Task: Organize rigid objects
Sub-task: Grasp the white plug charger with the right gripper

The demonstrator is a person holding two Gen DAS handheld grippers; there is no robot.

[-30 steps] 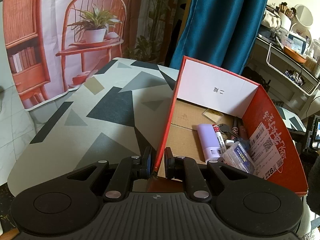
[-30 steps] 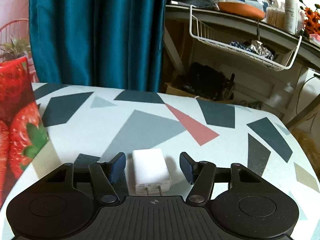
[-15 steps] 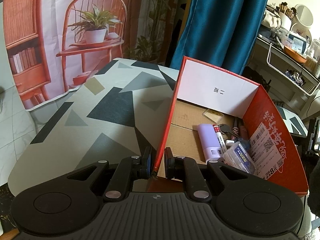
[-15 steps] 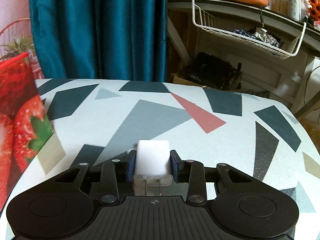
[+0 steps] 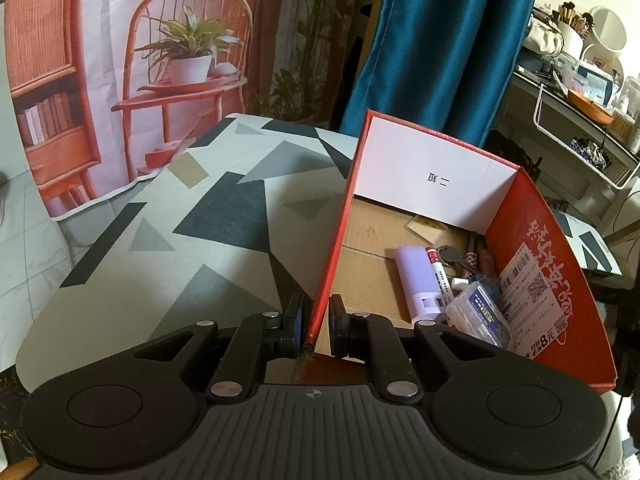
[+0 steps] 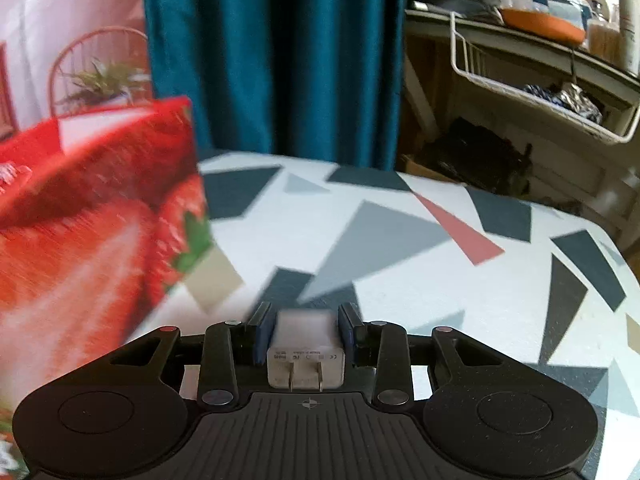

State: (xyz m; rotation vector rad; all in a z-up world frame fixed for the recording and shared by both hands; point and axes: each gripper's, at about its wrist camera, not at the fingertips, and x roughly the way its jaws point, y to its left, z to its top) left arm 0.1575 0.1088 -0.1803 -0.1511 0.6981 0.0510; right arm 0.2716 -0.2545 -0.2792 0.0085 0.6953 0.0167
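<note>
- The left tool (image 5: 316, 326) is clamped on the near end of the left wall of the red box (image 5: 552, 280). One finger is outside the wall and one is inside.
- The red box stands on the table (image 5: 168, 240). The table has a cloth with grey and black shapes.
- Inside the box, near its right wall, lies a purple case (image 5: 416, 276). Just right of it lies a marker pen (image 5: 440, 276), touching its side.
- A clear plastic case with a blue label (image 5: 480, 314) lies near the front, close to the right wall.
- A key (image 5: 450, 254) and some small things lie farther back. They are too small to name.
- The right tool (image 6: 306, 330) is squeezed shut on a white charger plug (image 6: 306, 350). One blue pad (image 6: 262, 328) presses on each side of it.
- The two metal prongs of the plug point back toward the camera.
- The plug is held up above the table, off the cloth.
- In the right view the box with strawberry pictures (image 6: 92, 232) is to the left and looks blurry.
- A blue curtain (image 6: 272, 52) hangs at the far side of the table.
- A white wire basket (image 6: 540, 92) hangs under a shelf at the far right.
</note>
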